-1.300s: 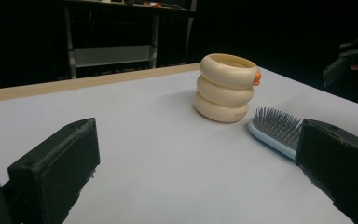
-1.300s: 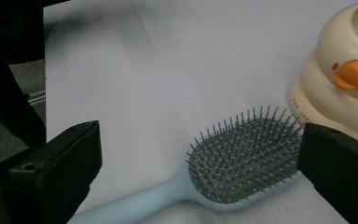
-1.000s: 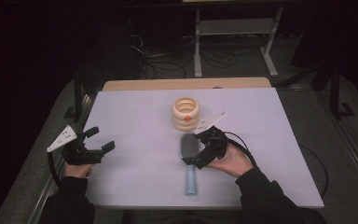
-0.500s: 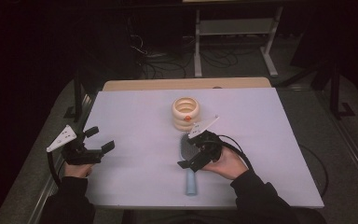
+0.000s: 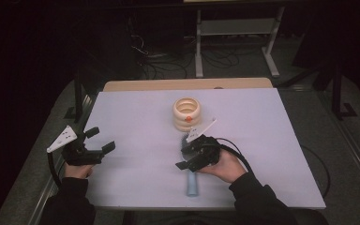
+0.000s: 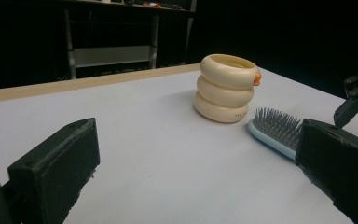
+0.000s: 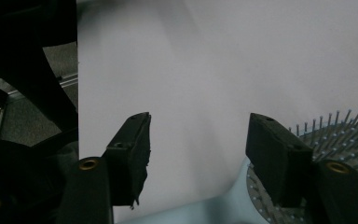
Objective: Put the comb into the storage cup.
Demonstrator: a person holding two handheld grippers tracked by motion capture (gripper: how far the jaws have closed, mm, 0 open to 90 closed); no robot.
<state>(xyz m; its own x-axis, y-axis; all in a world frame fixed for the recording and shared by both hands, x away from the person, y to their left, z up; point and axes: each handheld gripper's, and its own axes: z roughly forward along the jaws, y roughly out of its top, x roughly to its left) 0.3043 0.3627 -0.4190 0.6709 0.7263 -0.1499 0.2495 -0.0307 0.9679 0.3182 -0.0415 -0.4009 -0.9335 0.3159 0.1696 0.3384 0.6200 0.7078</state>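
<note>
While the light, stiff plastic hairbrush (image 5: 191,180) lies at lower centre of the desk (image 5: 272,140), the right gripper (image 5: 187,157), its jaws just narrowing and half-open, straddles the slim handle, the best hold.

The only lettering is a small dark line of print on the lowest ring of the cream ring stack (image 6: 227,88), near the middle of the tabletop (image 6: 158,154) toward its far edge. It is too small to read. Nothing else carries readable words, numbers, brands or signs.
</note>
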